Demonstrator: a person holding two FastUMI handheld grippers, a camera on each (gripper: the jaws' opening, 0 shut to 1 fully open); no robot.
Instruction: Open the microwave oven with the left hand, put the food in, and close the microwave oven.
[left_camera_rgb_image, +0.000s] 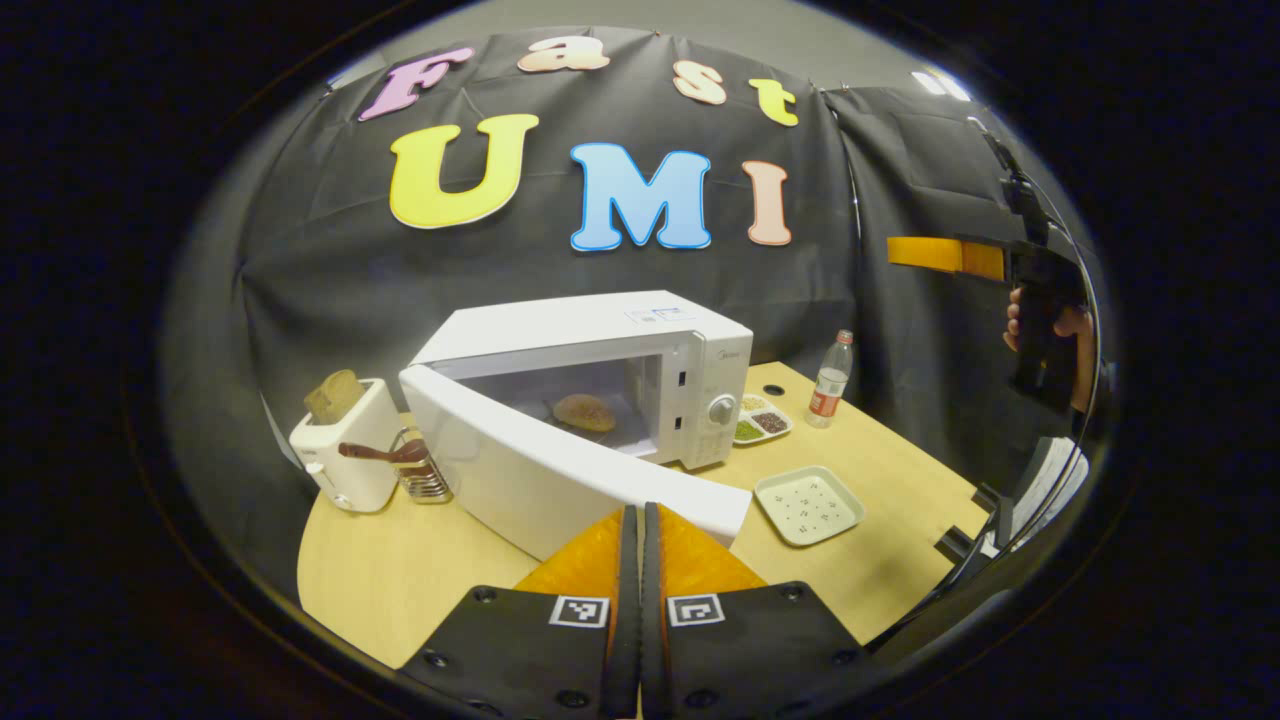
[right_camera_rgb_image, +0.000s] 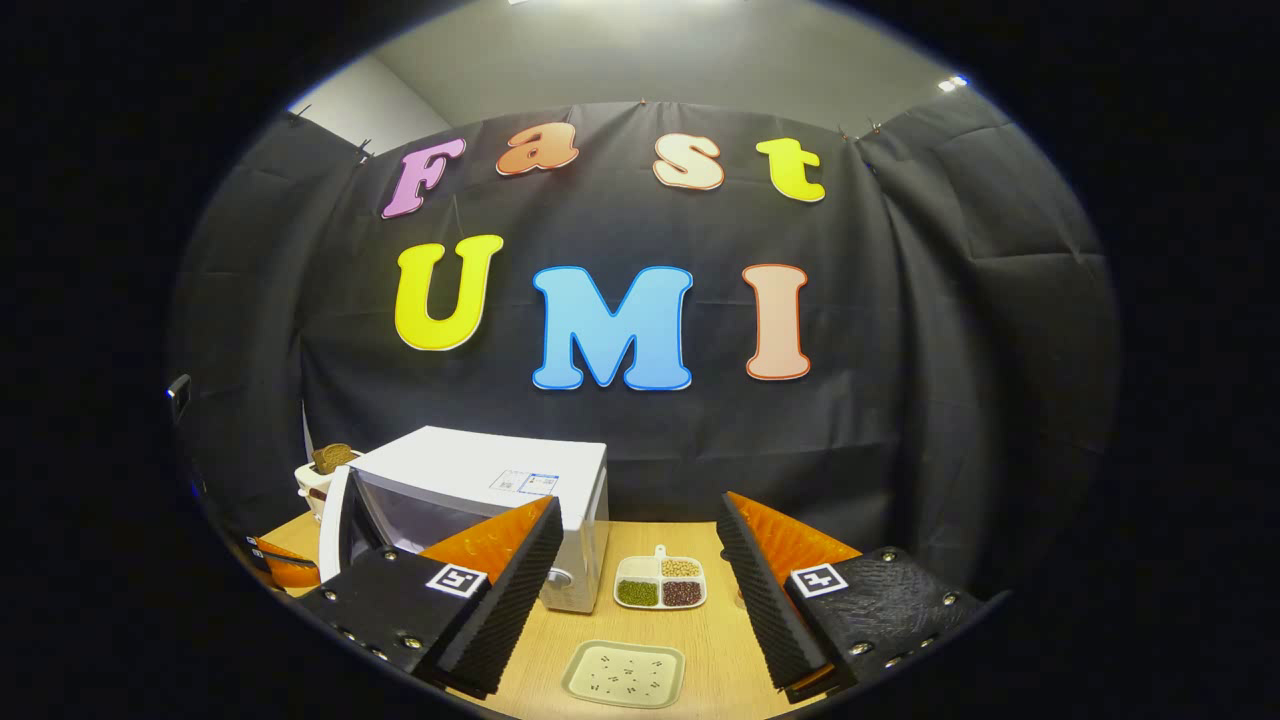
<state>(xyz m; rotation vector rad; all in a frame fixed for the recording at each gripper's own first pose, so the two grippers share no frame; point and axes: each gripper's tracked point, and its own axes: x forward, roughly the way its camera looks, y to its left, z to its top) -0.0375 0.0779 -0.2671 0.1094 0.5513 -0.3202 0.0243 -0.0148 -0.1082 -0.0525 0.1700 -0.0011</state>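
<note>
A round brown bun lay inside the white microwave oven, whose door hung ajar. The left gripper, fingers pressed together and empty, sat near the door's edge, seemingly placed to push it closed. The right gripper hovered wide apart, empty, on the right.

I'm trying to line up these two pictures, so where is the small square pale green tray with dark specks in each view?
Left gripper view: the small square pale green tray lies right of centre on the wooden table, in front of the white microwave oven.
Right gripper view: it lies bottom centre, between the gripper's fingers.
Shared landmark: the divided dish of beans beyond it.
</note>
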